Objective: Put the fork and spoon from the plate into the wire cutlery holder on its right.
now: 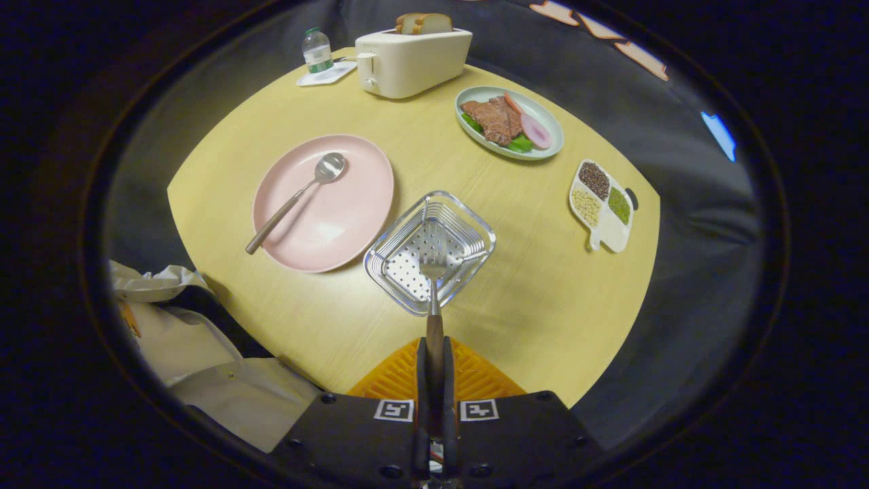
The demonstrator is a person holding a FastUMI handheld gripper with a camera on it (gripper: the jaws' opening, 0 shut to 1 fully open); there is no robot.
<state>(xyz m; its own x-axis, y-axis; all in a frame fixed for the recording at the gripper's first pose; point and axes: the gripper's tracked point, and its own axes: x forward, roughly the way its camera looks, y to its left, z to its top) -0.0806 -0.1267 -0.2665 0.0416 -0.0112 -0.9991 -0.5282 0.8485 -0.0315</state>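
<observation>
The gripper [434,356] squeezes the fork [433,285] over the wire holder [468,224]; no words can be read.

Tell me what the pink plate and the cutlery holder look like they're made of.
The pink plate looks like glazed ceramic or melamine: smooth, soft sheen. The cutlery holder looks like shiny chromed steel wire with a perforated floor. The claw is shut on the fork above it.

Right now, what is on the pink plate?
Only the spoon lies on the pink plate, bowl up, handle over the rim. The fork is clamped in the hand-held gripper, above the wire cutlery holder. Anything under the spoon is hidden.
</observation>
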